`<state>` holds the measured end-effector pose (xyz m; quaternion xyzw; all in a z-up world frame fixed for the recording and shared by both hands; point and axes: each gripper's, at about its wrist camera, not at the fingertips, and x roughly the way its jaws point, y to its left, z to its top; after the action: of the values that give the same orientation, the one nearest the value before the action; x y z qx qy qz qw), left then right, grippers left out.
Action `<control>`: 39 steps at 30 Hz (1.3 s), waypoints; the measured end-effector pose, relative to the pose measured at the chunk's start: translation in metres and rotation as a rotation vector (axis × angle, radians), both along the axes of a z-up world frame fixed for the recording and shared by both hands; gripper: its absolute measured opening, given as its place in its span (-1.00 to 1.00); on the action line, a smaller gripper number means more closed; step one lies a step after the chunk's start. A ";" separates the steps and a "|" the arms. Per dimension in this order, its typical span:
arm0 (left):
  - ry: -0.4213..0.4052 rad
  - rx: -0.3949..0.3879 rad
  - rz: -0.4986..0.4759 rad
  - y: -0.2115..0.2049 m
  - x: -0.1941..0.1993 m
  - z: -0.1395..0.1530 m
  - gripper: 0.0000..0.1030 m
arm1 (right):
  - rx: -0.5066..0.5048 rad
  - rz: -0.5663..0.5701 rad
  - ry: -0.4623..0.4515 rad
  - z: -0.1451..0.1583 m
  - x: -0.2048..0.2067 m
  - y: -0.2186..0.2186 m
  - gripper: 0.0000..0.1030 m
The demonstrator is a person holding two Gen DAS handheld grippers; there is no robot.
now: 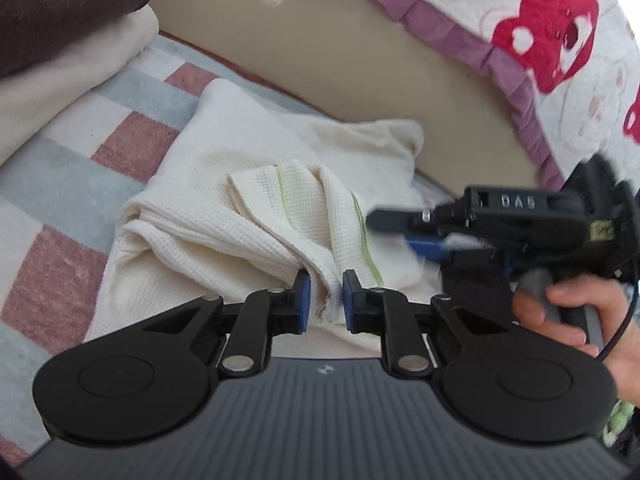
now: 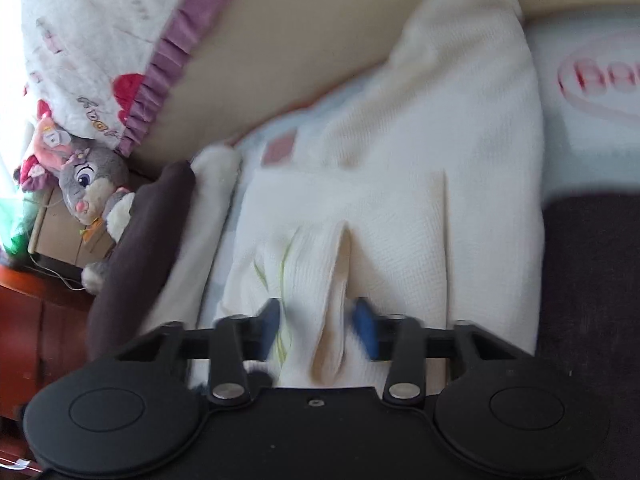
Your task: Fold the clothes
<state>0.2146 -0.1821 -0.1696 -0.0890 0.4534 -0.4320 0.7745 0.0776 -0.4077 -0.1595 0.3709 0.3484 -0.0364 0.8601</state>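
Observation:
A cream waffle-knit garment [image 1: 224, 184] with thin green stitch lines lies bunched on a checked blanket. My left gripper [image 1: 326, 300] is shut on a fold at the garment's near edge, which runs taut between the blue pads [image 1: 303, 300]. My right gripper [image 1: 394, 234] comes in from the right, blurred, low over the garment's right part. In the right wrist view the garment [image 2: 400, 220] fills the middle. There my right gripper [image 2: 318, 330] stands open, its pads wide apart on either side of a raised ridge of folded cloth.
The pink, blue and white checked blanket [image 1: 60, 168] covers the bed. A brown and cream pile [image 1: 60, 8] sits far left. A beige headboard [image 1: 320, 52] and bear-print quilt [image 1: 552, 32] lie behind. A plush rabbit [image 2: 92, 188] sits on a box. A hand [image 1: 572, 312] holds the right gripper.

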 end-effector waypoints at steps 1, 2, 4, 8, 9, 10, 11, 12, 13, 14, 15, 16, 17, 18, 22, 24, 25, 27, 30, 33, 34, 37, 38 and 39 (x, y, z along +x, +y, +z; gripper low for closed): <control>0.022 -0.004 0.002 0.005 0.001 -0.001 -0.68 | 0.006 -0.007 -0.006 -0.002 0.004 0.001 -0.66; 0.045 -0.007 0.003 0.010 0.001 -0.003 -0.59 | -0.023 0.004 -0.019 0.000 0.008 0.006 -0.70; 0.090 -0.015 0.007 0.019 0.002 -0.005 -0.13 | -0.170 0.080 -0.059 0.015 0.012 0.025 -0.78; 0.139 -0.038 0.049 0.046 0.006 -0.008 0.09 | -0.422 0.250 -0.070 0.035 0.025 0.069 -0.80; 0.121 -0.030 0.063 0.050 0.009 -0.005 0.09 | -0.485 0.293 -0.073 0.040 0.028 0.080 -0.81; 0.102 -0.021 0.078 0.054 0.011 -0.002 0.09 | -0.549 0.336 -0.076 0.045 0.031 0.090 -0.81; 0.090 -0.017 0.093 0.059 0.013 0.001 0.09 | -0.588 0.378 -0.076 0.047 0.034 0.099 -0.81; 0.103 -0.030 0.113 0.064 0.016 0.001 0.09 | -0.593 0.420 -0.072 0.045 0.038 0.104 -0.80; 0.117 -0.044 0.132 0.069 0.020 0.002 0.09 | -0.599 0.461 -0.068 0.043 0.042 0.109 -0.80; 0.130 -0.057 0.152 0.074 0.023 0.002 0.10 | -0.604 0.503 -0.065 0.041 0.046 0.114 -0.78; 0.143 -0.071 0.171 0.078 0.026 0.003 0.10 | -0.622 0.532 -0.060 0.038 0.046 0.118 -0.65; 0.153 -0.073 0.187 0.082 0.029 0.002 0.12 | -0.659 0.545 -0.055 0.035 0.043 0.122 -0.53; 0.152 -0.039 0.190 0.081 0.030 0.000 0.13 | -0.697 0.557 -0.050 0.032 0.039 0.126 -0.25; 0.146 -0.003 0.191 0.079 0.030 -0.001 0.13 | -0.734 0.569 -0.045 0.029 0.035 0.130 -0.05; 0.085 0.059 0.170 0.069 0.027 0.001 0.13 | -0.883 0.616 -0.023 0.016 0.021 0.146 0.05; 0.051 0.067 0.182 0.068 0.024 0.002 0.13 | -0.958 0.639 -0.012 0.009 0.013 0.154 0.05; 0.025 0.075 0.190 0.067 0.022 0.003 0.20 | -0.995 0.650 -0.007 0.006 0.010 0.158 0.05; -0.023 0.090 0.207 0.067 0.017 0.004 0.44 | -1.066 0.672 0.000 0.000 0.004 0.166 0.05; -0.072 0.100 0.274 0.070 0.015 0.006 0.74 | -1.153 0.715 -0.001 -0.006 0.005 0.174 0.05; -0.052 0.099 0.303 0.076 0.021 0.007 0.83 | -1.271 0.789 0.042 -0.020 0.006 0.188 0.01; -0.035 0.098 0.301 0.078 0.024 0.007 0.83 | -1.298 0.801 0.044 -0.023 0.006 0.190 -0.04; 0.002 0.084 0.249 0.081 0.029 0.005 0.79 | -1.198 0.728 -0.012 -0.004 0.007 0.180 -0.54; 0.003 0.066 0.238 0.081 0.028 0.005 0.76 | -1.118 0.682 -0.033 0.008 0.008 0.172 -0.57; 0.005 0.060 0.232 0.081 0.028 0.004 0.75 | -1.040 0.617 -0.054 0.020 0.006 0.161 -0.59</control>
<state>0.2422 -0.1014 -0.1657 -0.1190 0.4547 -0.3253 0.8205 0.0837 -0.2463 -0.1393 -0.2154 0.3543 0.0585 0.9081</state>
